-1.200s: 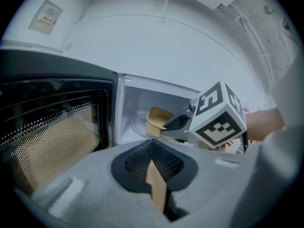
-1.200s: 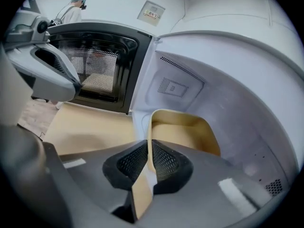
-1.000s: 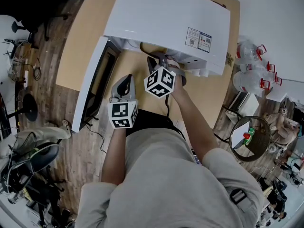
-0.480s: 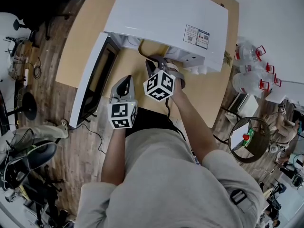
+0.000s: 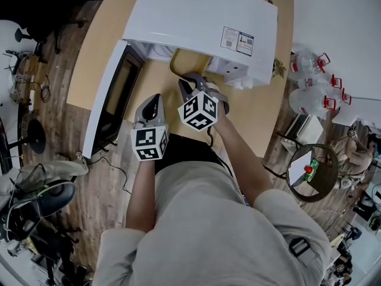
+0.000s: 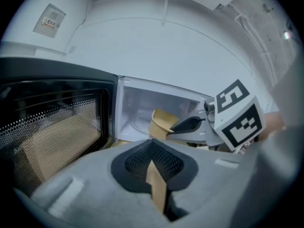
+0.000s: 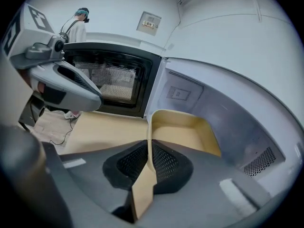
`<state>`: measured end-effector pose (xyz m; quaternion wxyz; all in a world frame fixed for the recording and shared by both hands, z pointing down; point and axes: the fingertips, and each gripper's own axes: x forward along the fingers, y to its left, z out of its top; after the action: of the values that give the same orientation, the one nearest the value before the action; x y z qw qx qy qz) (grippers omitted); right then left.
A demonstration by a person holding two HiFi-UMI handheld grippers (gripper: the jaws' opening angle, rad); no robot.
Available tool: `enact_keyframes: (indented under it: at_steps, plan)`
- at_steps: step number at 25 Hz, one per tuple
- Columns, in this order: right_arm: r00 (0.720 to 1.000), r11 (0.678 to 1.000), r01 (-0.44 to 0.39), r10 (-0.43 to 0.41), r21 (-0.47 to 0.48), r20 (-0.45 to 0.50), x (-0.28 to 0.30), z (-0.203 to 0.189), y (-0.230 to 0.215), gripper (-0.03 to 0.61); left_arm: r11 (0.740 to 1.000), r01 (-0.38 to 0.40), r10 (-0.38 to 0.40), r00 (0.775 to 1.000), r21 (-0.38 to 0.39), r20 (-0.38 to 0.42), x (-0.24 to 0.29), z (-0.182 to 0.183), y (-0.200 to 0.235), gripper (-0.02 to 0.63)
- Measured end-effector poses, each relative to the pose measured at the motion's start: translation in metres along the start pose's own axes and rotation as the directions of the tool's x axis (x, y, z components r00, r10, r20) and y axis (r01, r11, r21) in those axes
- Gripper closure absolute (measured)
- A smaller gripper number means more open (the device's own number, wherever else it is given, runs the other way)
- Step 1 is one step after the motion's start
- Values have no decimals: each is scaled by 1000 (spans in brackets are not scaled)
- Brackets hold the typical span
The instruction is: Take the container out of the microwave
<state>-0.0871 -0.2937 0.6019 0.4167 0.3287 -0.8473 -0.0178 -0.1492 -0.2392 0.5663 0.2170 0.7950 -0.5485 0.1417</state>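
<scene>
1. Evidently the right gripper [image 7: 148, 151] is clamped on the container [image 7: 187, 129]. The thin tan wall at its near left corner is pinched edge-on between the pads. That hold, I judge, lets it be drawn out without reaching deep inside.
2. That container sits at the mouth of the microwave [image 5: 202, 16], at 12 o'clock from the right gripper in the head view. Its far part is inside the cavity. Whether it rests on the cavity floor or is lifted, I cannot tell.
3. Its door [image 5: 113, 100] stands swung wide toward 9 o'clock, so the way out over the table [image 5: 265, 115] is open.
4. At 8 o'clock of the right one, the left gripper [image 6: 152, 148] has its jaws together on nothing, with only a tan sliver showing between them. It seems parked aside, clear of the pull.
5. Upright with its open face up, the container appears to run lengthwise from the pads into the cavity. In the right gripper view that is roughly 6 toward 1 o'clock, with the near short end toward the person.
</scene>
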Motion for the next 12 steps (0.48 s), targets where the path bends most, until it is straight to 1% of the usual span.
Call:
enact_keyframes:
  at_steps: [6, 12]
  plan:
    - [1000, 1000, -9, 10, -10, 14, -11, -5, 8, 541, 1000, -16, 16, 1000, 3, 4, -6, -3, -6, 612]
    - [999, 1000, -26, 26, 3, 41, -23, -4, 18, 541, 999, -32, 32, 999, 17, -8, -17, -6, -12, 612]
